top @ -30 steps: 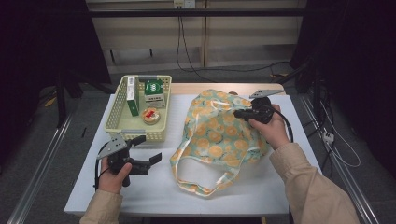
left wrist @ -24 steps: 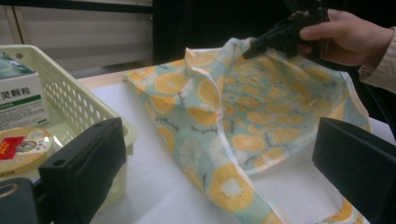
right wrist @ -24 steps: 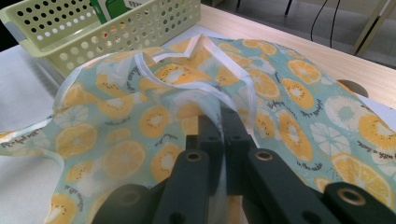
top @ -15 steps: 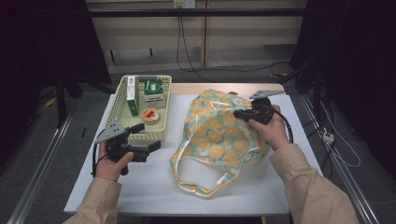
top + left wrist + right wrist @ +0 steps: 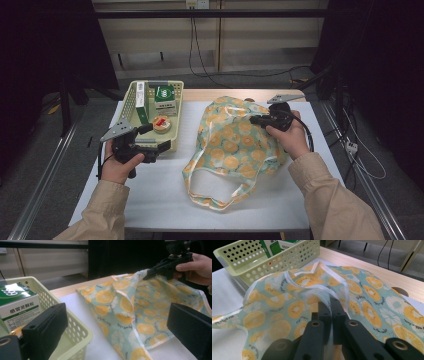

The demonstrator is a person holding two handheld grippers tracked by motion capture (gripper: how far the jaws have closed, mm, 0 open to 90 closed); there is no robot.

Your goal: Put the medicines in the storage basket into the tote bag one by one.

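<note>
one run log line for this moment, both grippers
right gripper: shut on bag rim | left gripper: open, empty, by basket | boxes in basket

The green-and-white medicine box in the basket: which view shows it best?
The left gripper view: the medicine box is near, its printing visible. The high view shows it small in the basket; the right gripper view shows its lower part.

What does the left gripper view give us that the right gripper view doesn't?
Left gripper view alone: the left claw with jaws wide apart and nothing between them, the person's right hand, and the right claw pinching the bag from outside. Right gripper view alone: the right claw up close, shut on the bag's fabric. Both: the orange-print bag, the pale green basket and the green-and-white box in it.
</note>
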